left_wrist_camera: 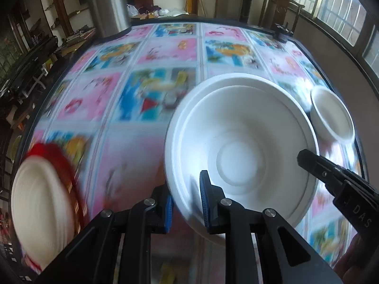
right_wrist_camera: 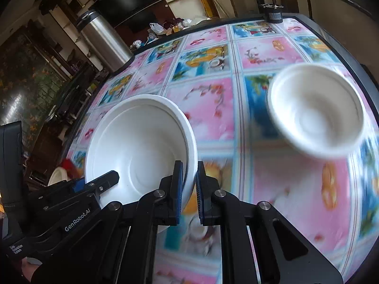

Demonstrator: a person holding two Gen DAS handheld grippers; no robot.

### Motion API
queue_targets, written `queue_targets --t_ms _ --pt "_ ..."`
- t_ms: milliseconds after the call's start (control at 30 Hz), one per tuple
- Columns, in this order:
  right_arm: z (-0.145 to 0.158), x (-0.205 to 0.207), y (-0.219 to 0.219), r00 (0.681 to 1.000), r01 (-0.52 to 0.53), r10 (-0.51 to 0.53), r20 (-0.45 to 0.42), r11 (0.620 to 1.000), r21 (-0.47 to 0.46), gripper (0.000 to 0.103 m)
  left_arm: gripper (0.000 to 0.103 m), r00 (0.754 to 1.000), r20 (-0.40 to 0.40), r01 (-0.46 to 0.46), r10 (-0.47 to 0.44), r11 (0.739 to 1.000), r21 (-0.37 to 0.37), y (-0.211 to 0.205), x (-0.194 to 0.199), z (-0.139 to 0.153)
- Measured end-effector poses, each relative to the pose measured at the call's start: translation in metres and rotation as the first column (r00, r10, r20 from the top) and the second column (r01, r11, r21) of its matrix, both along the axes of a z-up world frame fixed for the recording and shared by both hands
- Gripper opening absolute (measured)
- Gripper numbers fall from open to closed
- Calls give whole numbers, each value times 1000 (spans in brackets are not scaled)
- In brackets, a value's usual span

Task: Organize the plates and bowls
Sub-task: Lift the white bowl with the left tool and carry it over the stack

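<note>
A large white bowl (left_wrist_camera: 241, 146) is held above the patterned table by both grippers. My left gripper (left_wrist_camera: 186, 201) is shut on its near-left rim. My right gripper (right_wrist_camera: 189, 189) is shut on its right rim, and its finger (left_wrist_camera: 315, 163) shows at the right of the left wrist view. The bowl fills the left of the right wrist view (right_wrist_camera: 139, 142). A smaller white bowl (right_wrist_camera: 317, 111) stands on the table to the right; it also shows in the left wrist view (left_wrist_camera: 331, 113). White plates (left_wrist_camera: 40, 213) lie on a red holder (left_wrist_camera: 59, 156) at the left.
The table (left_wrist_camera: 132, 156) has a pink and blue picture cloth and a dark rim. A small black object (left_wrist_camera: 281, 33) stands at its far right edge. A steel cylinder (right_wrist_camera: 101, 37), shelves and a chair (left_wrist_camera: 279, 7) stand beyond the table.
</note>
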State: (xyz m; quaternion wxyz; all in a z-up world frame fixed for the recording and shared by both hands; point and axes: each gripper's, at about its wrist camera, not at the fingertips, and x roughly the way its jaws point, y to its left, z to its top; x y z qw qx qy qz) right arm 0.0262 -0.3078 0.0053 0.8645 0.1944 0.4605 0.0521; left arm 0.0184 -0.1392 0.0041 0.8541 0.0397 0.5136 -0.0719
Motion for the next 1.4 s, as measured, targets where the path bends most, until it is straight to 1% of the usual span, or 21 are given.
queue_targets --t_ms 67,200,433,633,833,1067,1200,1400 --pt "0 -21 9 1000 3 -3 7 1000 19 9 19 1000 12 -6 6 1000 3 9 -15 0" --pt "4 -56 27 1000 6 -6 23 1000 24 10 19 1000 22 -19 19 1000 -15 27 -41 3" --pt "10 -83 46 999 4 -5 40 999 33 10 19 999 35 -24 24 1000 -14 48 -70 3" --pt "22 -91 64 998 -19 17 63 1000 24 10 19 998 53 -44 46 999 -31 66 -79 12" --pt "36 -89 83 995 -50 48 91 999 19 10 19 993 91 -75 79 996 -52 86 -82 28" --pt "47 -71 113 988 -106 103 114 994 17 10 19 987 93 -129 135 989 -67 118 -76 33" --pt "50 -55 138 982 -151 146 120 988 32 10 19 975 105 -189 195 980 -67 145 -72 37" --pt "52 -26 182 969 -217 213 122 976 16 11 19 956 104 -268 275 961 -73 187 -63 40"
